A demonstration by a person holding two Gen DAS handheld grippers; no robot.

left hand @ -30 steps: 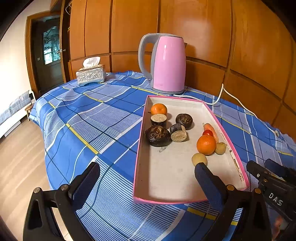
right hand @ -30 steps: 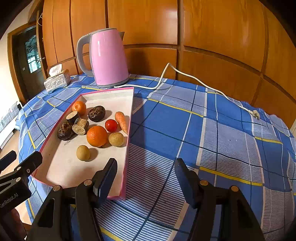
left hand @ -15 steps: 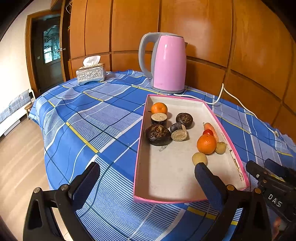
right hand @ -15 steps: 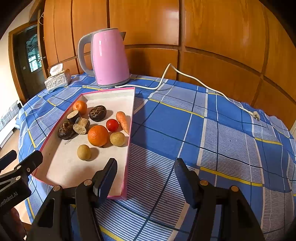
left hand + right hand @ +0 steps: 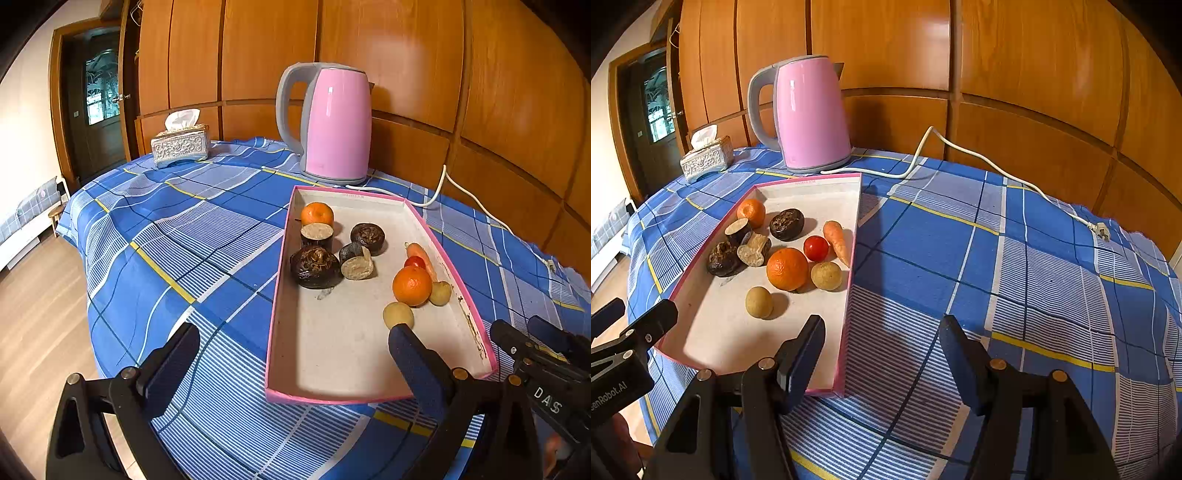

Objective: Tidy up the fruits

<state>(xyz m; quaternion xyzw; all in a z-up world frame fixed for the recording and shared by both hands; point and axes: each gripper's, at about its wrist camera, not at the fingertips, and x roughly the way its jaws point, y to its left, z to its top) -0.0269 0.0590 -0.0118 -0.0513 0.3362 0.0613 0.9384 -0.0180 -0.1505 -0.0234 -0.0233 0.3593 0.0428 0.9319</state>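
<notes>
A pink-rimmed tray point(image 5: 280, 280) point(image 5: 851, 280) lies on the blue checked tablecloth. It holds two oranges point(image 5: 412, 285) point(image 5: 787, 268), a second one at the far end point(image 5: 317, 213) point(image 5: 751, 212), a cherry tomato point(image 5: 816, 247), a carrot point(image 5: 837, 242), two pale round fruits point(image 5: 759, 302) point(image 5: 826, 275) and several dark brown pieces point(image 5: 315, 266) point(image 5: 786, 223). My left gripper point(image 5: 291, 354) is open and empty above the tray's near left corner. My right gripper point(image 5: 882, 345) is open and empty over the tray's near right edge.
A pink kettle point(image 5: 332, 125) point(image 5: 809, 114) stands behind the tray, its white cord point(image 5: 997, 166) trailing right across the cloth. A silver tissue box point(image 5: 181, 144) point(image 5: 706, 157) sits far left. The table edge drops to wooden floor point(image 5: 33, 314) on the left.
Both views have shifted very slightly; the tray and fruits have not moved. Both grippers stay open and empty.
</notes>
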